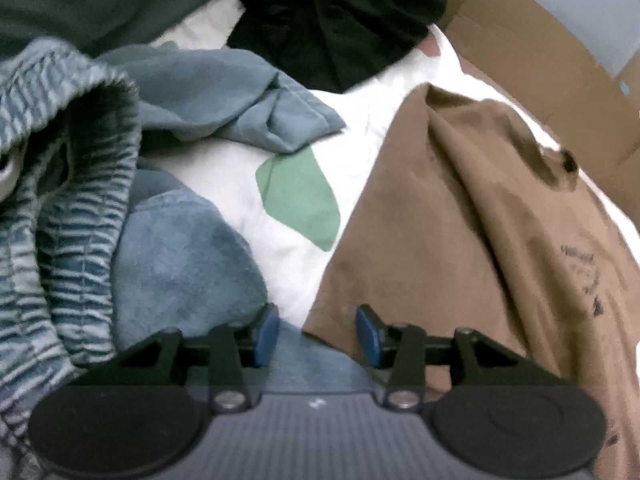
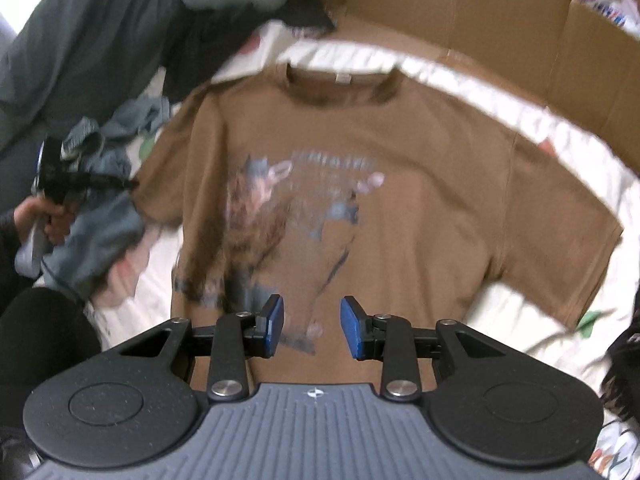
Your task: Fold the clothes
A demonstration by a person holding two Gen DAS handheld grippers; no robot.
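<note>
I am hovering my right gripper [image 2: 312, 326], jaws partly open and empty, over the brown T-shirt [image 2: 400, 208] lying flat on white bedding [image 2: 520, 308]; my left gripper [image 1: 318, 334], likewise empty, is hanging at its sleeve.

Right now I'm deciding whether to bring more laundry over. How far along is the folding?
Barely started. Done: the brown T-shirt lies spread face up on the white sheet, no fold in it yet. In hand: nothing; the right gripper hangs open over its hem, the left gripper open by its sleeve. Left: that shirt, the blue-grey clothes and the black garment, all still crumpled.
</note>
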